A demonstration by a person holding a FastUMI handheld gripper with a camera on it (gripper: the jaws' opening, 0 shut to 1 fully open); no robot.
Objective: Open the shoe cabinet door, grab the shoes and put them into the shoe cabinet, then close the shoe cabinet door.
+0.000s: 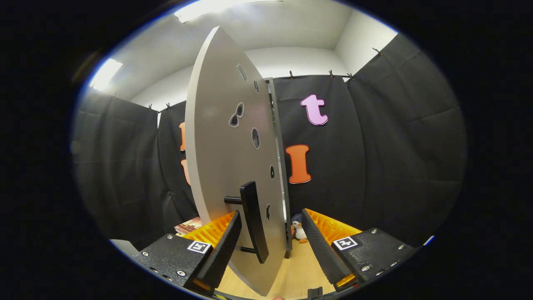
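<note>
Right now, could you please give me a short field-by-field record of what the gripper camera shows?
door: grey shoe cabinet door, swung open, seen nearly edge-on between the fingers
handle: dark bar handle on the door's face, between the fingers, nearer the left one
gripper: gripper open, fingers straddling the door and handle; contact with the handle cannot be told
floor: light wooden floor
background: penguin toy on the floor beyond the door
task stage: door open; closing not yet done
</note>
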